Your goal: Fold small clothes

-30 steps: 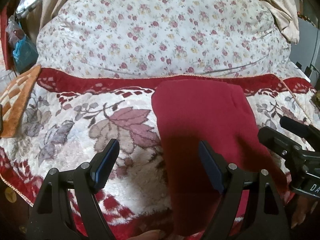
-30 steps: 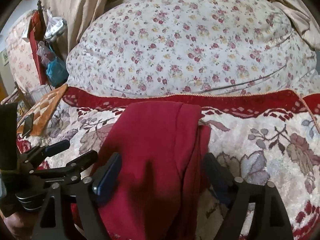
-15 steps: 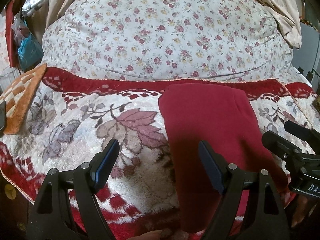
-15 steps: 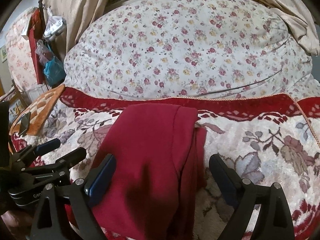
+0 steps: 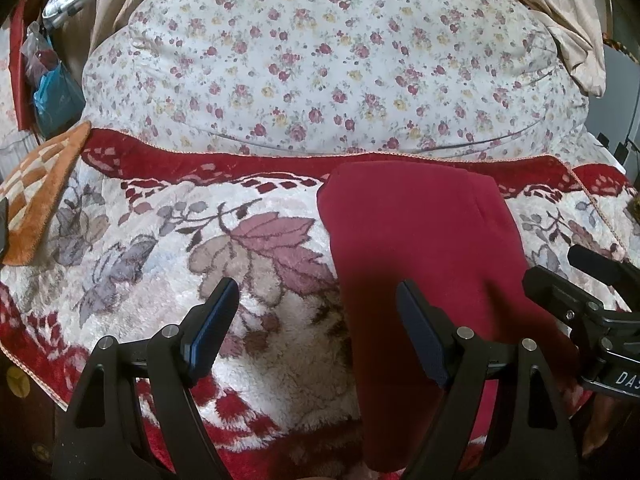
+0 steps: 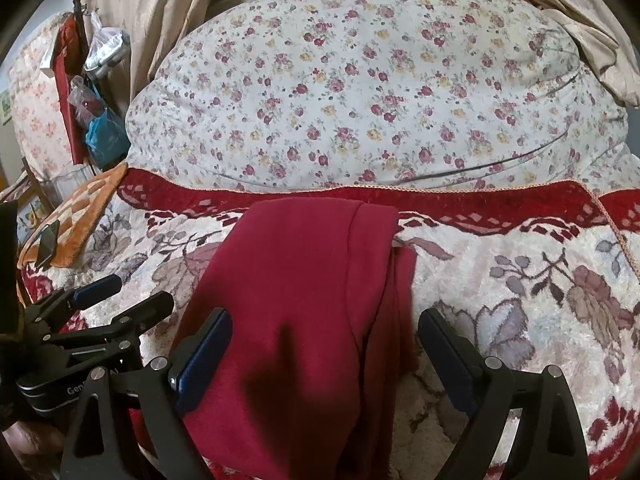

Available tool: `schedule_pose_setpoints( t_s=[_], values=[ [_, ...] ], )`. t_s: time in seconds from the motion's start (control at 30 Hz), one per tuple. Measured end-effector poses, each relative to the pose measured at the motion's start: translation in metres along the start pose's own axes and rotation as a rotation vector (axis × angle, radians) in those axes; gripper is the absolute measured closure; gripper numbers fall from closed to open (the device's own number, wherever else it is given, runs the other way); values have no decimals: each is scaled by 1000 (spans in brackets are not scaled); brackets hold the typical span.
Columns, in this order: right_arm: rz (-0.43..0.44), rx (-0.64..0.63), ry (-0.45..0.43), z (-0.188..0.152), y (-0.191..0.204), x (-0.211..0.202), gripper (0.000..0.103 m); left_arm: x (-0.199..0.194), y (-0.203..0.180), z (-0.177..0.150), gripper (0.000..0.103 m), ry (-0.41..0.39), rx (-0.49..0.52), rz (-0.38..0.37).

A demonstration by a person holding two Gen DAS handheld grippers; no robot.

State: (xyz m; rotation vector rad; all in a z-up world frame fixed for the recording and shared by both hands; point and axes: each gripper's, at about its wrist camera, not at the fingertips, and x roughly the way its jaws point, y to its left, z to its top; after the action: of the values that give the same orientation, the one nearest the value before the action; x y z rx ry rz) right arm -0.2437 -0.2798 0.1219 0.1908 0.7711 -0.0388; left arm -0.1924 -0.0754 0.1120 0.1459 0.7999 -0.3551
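Garment: the red garment (image 5: 420,248) lies as a long strip on the plush floral blanket (image 5: 168,248), its far end near the blanket's red border, a lower layer peeking out along its right edge (image 6: 404,280).
Left gripper (image 5: 316,320): spread wide, holding nothing, above the garment's left edge.
Right gripper (image 6: 324,348): spread wide, empty, over the near end.
Step in hand: likely gripping the near end to fold lengthwise.
Doing it well: each gripper should pinch all layers at a near corner, lift level, and lay the end squarely on the far end.
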Motion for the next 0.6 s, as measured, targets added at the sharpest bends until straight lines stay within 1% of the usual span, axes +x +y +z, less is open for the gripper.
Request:
schedule_pose_setpoints(
  t_s=[0.6],
  values=[
    [-12,5,18,-1,-4,8,10,8,-1,-1,22,15,-8,-2]
  ],
)
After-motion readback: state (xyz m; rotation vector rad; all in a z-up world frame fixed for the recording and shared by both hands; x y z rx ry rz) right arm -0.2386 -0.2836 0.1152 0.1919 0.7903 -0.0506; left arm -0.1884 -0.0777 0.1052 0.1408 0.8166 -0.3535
